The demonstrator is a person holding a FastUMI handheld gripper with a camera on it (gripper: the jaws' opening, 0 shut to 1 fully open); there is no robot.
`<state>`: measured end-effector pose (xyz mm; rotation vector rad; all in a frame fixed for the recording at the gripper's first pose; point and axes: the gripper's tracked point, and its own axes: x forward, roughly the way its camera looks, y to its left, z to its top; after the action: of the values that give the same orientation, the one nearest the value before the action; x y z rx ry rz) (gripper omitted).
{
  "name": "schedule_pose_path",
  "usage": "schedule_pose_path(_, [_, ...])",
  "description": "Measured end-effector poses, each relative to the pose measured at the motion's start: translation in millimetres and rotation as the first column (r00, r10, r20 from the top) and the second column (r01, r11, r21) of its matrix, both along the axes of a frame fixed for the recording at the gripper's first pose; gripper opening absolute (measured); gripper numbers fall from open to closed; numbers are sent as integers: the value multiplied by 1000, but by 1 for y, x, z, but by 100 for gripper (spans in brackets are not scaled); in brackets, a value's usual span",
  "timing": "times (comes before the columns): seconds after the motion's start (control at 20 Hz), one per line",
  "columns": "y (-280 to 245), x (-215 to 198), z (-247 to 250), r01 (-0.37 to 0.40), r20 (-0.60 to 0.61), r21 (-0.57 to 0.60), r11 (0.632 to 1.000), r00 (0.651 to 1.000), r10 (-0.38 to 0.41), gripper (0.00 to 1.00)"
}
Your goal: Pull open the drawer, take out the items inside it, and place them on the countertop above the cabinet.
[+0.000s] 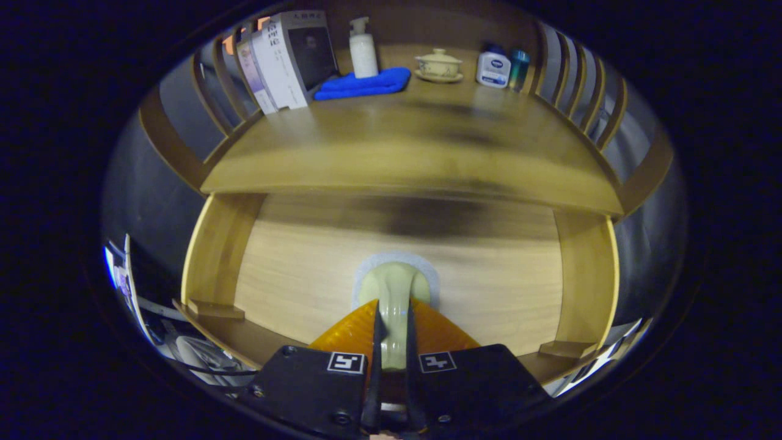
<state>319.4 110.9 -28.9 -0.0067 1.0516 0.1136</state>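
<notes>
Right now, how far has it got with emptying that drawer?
Barely started. The gripper is shut on the pale drawer knob, fingers pressing on either side of it, so the pull is what's in hand. The drawer front looks at most slightly out; nothing inside can be seen. Still left: pulling it open, lifting the items out and setting them on the countertop, near the blue cloth and lidded cup.

books (287, 58) | cover print blurred | bottle (493, 67) label unreadable | no legible text

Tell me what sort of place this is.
Probably a mock home corner: wooden cabinet with books, pump bottle and lidded teacup on top. The hand-held gripper clamps the drawer handle.
</notes>
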Motion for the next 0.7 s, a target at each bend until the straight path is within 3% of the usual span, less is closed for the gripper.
schedule_pose_path(0.25, [-3, 15, 56, -8, 88, 32, 999, 996, 5, 19])
schedule_pose_path(0.7, [-20, 100, 106, 95, 141, 69, 993, 984, -104, 19])
